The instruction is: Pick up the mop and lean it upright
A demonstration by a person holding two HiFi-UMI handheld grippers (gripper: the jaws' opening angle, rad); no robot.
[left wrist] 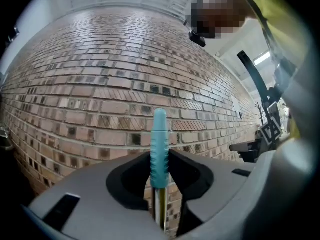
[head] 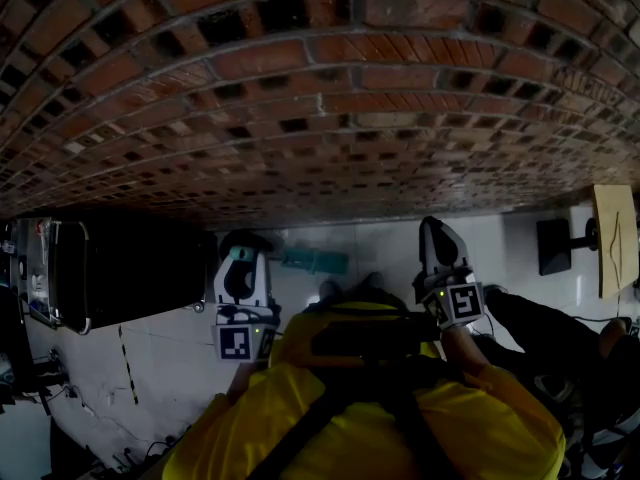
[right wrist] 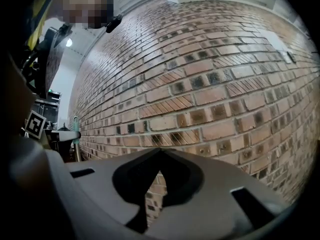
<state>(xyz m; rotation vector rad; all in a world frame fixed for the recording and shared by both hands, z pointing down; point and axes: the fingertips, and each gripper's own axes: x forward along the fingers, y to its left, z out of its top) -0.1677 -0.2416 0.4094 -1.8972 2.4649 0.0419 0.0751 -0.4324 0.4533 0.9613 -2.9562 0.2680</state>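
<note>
The mop's ribbed teal handle grip (left wrist: pixel 159 149) stands upright between the jaws of my left gripper (left wrist: pixel 160 156), which is shut on it. Its metal shaft (left wrist: pixel 160 211) runs down below the jaws. In the head view the left gripper (head: pixel 240 280) holds the teal handle tip (head: pixel 240 254) close to the brick wall (head: pixel 330 98), and a teal mop part (head: pixel 316 260) lies on the floor by the wall's foot. My right gripper (head: pixel 441 260) is held to the right, apart from the mop. Its jaws (right wrist: pixel 160 151) are shut with nothing in them. The mop handle (right wrist: pixel 75 134) shows far left in the right gripper view.
A dark cabinet (head: pixel 130 268) stands on the white floor at the left by the wall. A wooden board (head: pixel 614 238) and a black object (head: pixel 552 246) are at the right. The person's yellow jacket (head: pixel 370 418) fills the bottom of the head view.
</note>
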